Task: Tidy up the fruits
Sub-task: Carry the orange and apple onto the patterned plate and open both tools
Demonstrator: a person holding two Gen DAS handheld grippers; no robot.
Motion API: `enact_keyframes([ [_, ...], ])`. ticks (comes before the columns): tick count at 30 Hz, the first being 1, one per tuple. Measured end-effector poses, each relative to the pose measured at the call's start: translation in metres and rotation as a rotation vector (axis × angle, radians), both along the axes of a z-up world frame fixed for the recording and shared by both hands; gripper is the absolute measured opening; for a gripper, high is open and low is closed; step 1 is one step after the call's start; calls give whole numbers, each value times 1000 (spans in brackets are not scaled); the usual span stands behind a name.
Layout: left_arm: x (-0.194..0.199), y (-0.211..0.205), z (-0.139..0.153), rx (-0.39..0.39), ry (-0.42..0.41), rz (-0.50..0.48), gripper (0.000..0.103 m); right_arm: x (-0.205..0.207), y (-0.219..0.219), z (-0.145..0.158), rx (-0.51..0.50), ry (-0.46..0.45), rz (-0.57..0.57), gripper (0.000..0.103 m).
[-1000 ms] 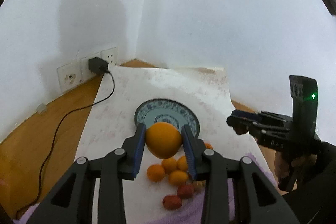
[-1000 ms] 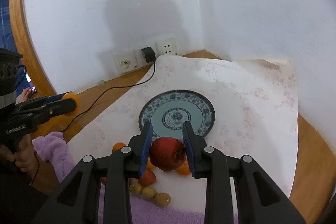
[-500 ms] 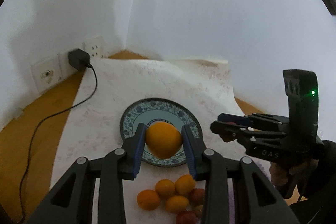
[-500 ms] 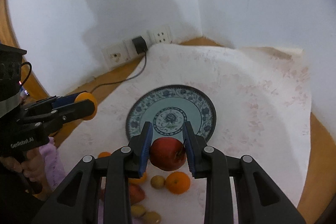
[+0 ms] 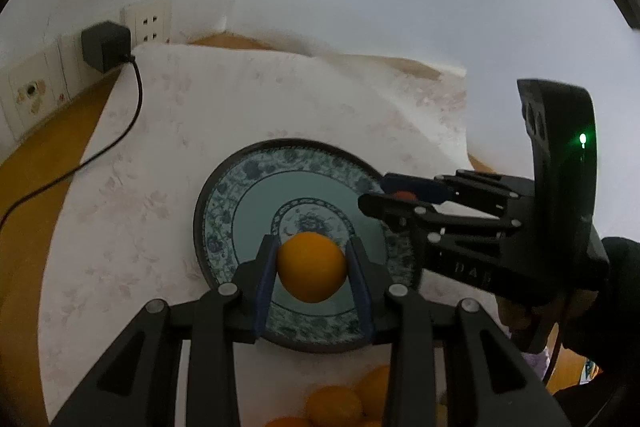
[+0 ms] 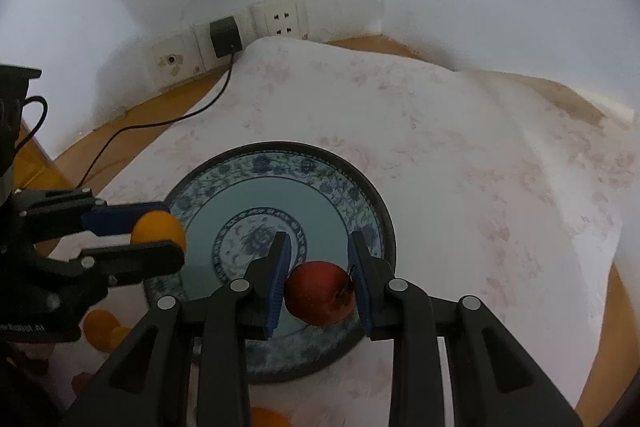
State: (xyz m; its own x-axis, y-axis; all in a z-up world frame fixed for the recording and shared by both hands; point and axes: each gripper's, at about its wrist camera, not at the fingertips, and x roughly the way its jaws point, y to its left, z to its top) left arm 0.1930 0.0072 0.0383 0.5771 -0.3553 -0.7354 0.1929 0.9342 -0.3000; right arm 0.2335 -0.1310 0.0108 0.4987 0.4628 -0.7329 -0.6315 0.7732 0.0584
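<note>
The orange (image 5: 312, 267) sits clamped between the two blue-padded fingers of the left gripper (image 5: 312, 273), which is closed on it from both sides. Directly beyond and beneath the fingertips lies the blue-patterned plate (image 5: 224, 195); the orange is over the plate's near half, and whether it touches the plate surface cannot be determined from this angle.

The red apple (image 6: 320, 293) is gripped the same way by the right gripper (image 6: 320, 277), its fingers pressed against the apple's left and right flanks. The apple is positioned over the near right portion of the plate (image 6: 360, 187), just ahead of the gripper's finger bases. In the right wrist view the left gripper enters from the left, its orange (image 6: 158, 227) at the plate's left rim.

Behind the left gripper's fingers, toward the person, loose small oranges (image 5: 334, 405) lie on the white floral cloth (image 5: 280, 99). More small oranges (image 6: 100, 325) appear below the left gripper in the right wrist view.

The cloth covers a wooden table (image 6: 120, 123) set into a corner of white walls. Ahead and left of both grippers, wall sockets (image 6: 280, 17) are mounted low on the wall. A black adapter (image 6: 225, 37) is plugged in, and its black cable (image 5: 132, 115) runs across the wood along the cloth's left edge.
</note>
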Motion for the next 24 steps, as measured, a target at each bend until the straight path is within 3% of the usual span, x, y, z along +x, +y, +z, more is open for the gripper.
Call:
enact_keyframes([
  [11,9,-19,-19,82,28,-22,36,8,4,-16,0,-12,-1,31],
  [24,7,-17,-10,143,9,33,39,3,9,-12,-44,-5,-31,31],
])
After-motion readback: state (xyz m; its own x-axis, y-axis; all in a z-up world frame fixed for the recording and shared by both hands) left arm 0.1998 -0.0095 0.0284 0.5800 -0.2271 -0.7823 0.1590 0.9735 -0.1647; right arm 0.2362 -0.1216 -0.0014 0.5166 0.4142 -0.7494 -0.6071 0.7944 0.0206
